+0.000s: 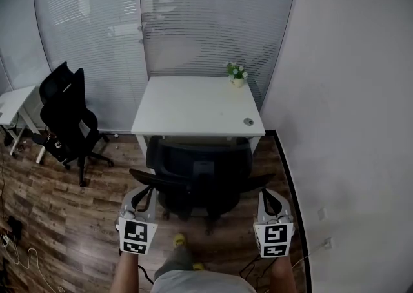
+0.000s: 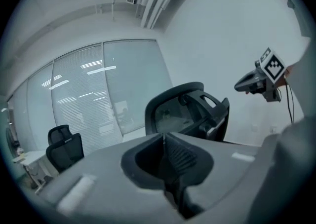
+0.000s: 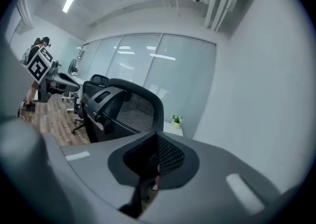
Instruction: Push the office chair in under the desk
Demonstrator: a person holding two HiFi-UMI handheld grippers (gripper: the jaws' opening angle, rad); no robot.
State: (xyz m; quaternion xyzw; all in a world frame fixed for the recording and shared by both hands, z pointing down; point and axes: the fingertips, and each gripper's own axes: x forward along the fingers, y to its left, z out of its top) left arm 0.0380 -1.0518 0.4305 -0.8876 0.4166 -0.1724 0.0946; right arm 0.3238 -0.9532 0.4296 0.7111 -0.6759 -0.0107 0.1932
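Left gripper [image 1: 143,195] and right gripper [image 1: 268,196] are held with jaws pressed together and nothing between them, just behind the office chair [image 1: 200,172]. That chair is parked backrest toward the person, close against the front edge of the desk [image 1: 193,101]; how far the seat is tucked under cannot be told. It is judged fairly heavy but free-rolling on castors over the wood floor [image 1: 58,201]. Its mesh back is expected to give, so the rigid backrest frame is better pushed with closed tips than gripped.
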